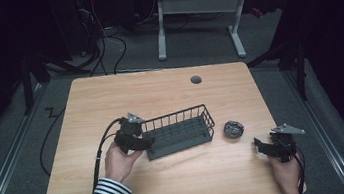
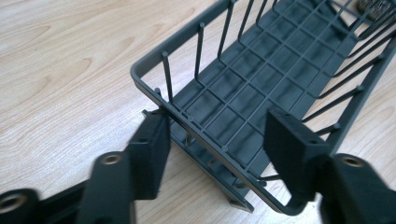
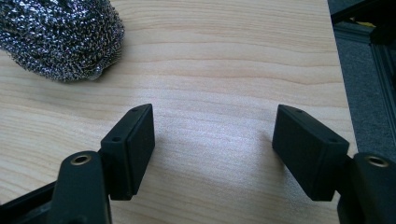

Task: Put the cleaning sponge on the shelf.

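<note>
A dark grey wire basket [image 1: 179,131] stands in the middle of the wooden table, and nothing lies on its grid floor. My left gripper [image 1: 146,141] is at the basket's left end. In the left gripper view the gripper [image 2: 217,135] stands open astride the basket's end rim [image 2: 154,65], one pad outside the rim and one over the inside, neither pressing. A steel wool scourer [image 1: 233,129] lies just right of the basket. My right gripper [image 1: 259,145] rests open near the front right corner, over bare wood [image 3: 215,135], with the scourer [image 3: 56,32] ahead to its left.
The table [image 1: 159,88] has a round cable hole [image 1: 196,79] near its far edge. A black cable [image 1: 98,154] trails from the left gripper over the front left. Beyond the table stands a white desk frame [image 1: 161,28] on grey carpet.
</note>
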The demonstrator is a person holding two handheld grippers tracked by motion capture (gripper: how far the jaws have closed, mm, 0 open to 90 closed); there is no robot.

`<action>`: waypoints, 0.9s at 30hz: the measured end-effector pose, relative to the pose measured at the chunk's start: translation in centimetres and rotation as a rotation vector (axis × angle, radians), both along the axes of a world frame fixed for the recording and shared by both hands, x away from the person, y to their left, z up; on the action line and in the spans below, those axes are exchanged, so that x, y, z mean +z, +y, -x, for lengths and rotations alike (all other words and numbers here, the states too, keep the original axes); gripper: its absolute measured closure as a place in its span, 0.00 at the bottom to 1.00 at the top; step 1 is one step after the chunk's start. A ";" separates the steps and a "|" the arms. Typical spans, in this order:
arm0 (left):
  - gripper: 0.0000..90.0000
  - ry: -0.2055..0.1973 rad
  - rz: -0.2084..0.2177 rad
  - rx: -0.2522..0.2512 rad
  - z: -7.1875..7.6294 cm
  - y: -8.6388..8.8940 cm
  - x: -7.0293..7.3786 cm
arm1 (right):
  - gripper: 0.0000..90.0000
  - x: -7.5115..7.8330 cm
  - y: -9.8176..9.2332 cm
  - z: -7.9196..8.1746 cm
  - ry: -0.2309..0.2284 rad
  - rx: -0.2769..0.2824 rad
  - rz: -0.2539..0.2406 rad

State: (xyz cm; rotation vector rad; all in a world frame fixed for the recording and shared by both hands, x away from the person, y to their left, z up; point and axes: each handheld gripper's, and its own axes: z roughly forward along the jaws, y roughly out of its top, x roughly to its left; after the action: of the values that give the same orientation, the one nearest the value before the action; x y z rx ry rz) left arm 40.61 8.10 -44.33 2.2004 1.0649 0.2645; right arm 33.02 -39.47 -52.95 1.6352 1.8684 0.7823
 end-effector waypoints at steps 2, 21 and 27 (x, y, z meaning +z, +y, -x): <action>0.40 -0.008 0.011 0.007 0.1 0.3 0.3 | 0.33 0.0 0.0 0.0 0.000 0.000 0.000; 0.37 -0.087 0.044 0.091 1.4 4.2 1.7 | 0.33 0.0 0.0 0.0 0.000 0.000 0.000; 0.37 -0.084 0.060 0.118 2.0 5.6 0.9 | 0.33 0.0 0.0 0.0 0.000 -0.001 0.000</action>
State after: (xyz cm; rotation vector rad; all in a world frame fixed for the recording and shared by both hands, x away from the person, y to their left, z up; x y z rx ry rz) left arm 38.62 13.69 -43.43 2.0586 1.1433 0.3689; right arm 33.02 -39.47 -52.95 1.6358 1.8676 0.7820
